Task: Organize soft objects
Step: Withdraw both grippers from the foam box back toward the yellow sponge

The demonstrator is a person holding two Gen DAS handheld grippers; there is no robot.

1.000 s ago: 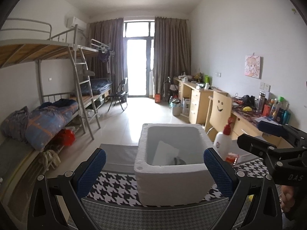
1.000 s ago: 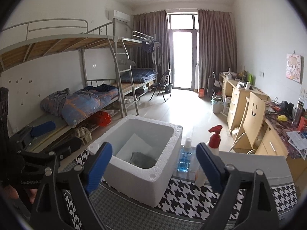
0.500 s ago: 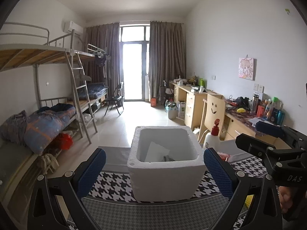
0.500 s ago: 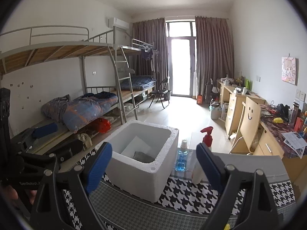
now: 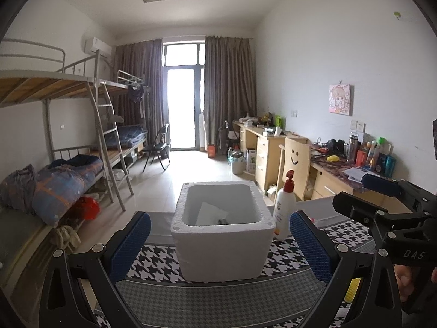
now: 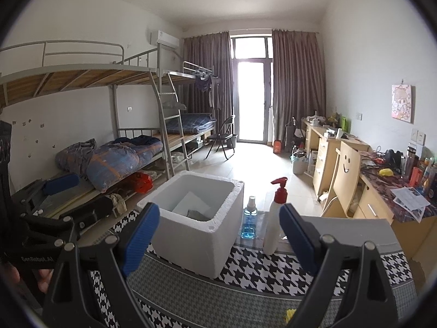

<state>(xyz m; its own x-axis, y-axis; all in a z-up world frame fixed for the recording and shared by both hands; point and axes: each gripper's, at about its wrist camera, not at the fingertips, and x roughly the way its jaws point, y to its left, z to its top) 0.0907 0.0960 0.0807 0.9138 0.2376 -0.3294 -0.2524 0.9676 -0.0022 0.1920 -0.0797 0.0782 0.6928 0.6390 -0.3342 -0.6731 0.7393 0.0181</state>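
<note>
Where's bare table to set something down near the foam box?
Free: the houndstooth cloth in front of the foam box, and the grey strip to its left. Crowded: the right side, where the pump bottle and blue spray bottle stand close beside the box.

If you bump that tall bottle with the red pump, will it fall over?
Probably. The pump bottle is tall and narrow on a small base, so a push up high could tip it. It stands close beside the foam box, which might catch it.

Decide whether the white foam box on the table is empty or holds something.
Not empty. The foam box stands open-topped, and a white sheet and a grey soft item lie inside.
</note>
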